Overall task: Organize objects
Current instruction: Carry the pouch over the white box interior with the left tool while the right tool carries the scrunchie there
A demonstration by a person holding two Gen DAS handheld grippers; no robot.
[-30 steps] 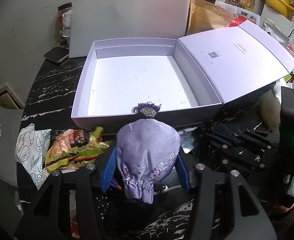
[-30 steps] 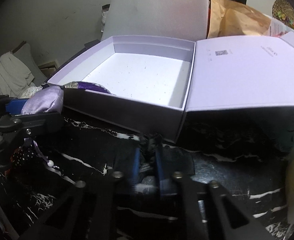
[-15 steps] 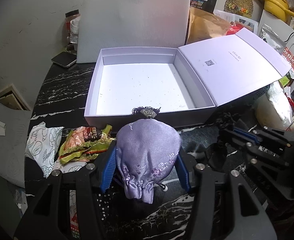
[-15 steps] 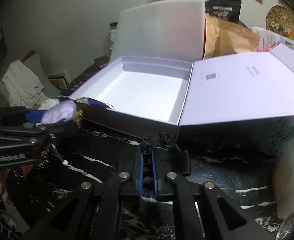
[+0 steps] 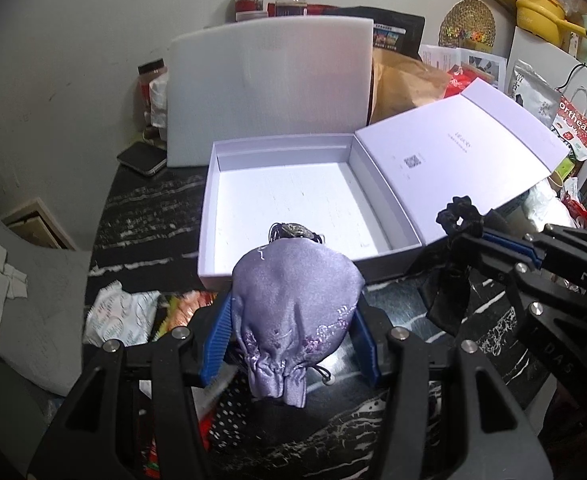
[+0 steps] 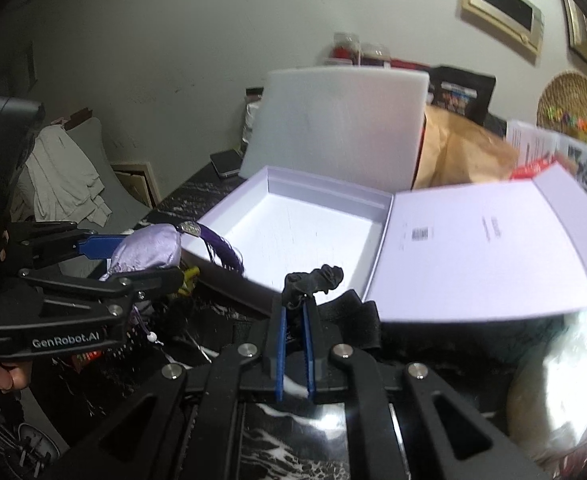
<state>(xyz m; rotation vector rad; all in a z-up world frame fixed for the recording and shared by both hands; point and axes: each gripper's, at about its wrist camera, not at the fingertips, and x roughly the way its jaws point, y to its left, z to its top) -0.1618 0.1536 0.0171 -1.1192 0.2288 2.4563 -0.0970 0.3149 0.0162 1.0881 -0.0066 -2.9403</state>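
Left gripper [image 5: 289, 328] clamps the purple pouch [image 5: 293, 304], right gripper [image 6: 293, 320] pinches the black pouch [image 6: 313, 278]; the open box [image 5: 293, 272] lies directly ahead, nearer the left.

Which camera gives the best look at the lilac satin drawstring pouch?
The left wrist view: the lilac satin drawstring pouch fills the centre, clamped between the left gripper jaws, embroidery and gathered neck visible. The right wrist view shows it only side-on at the left edge, partly hidden by that gripper, purple tassel trailing.
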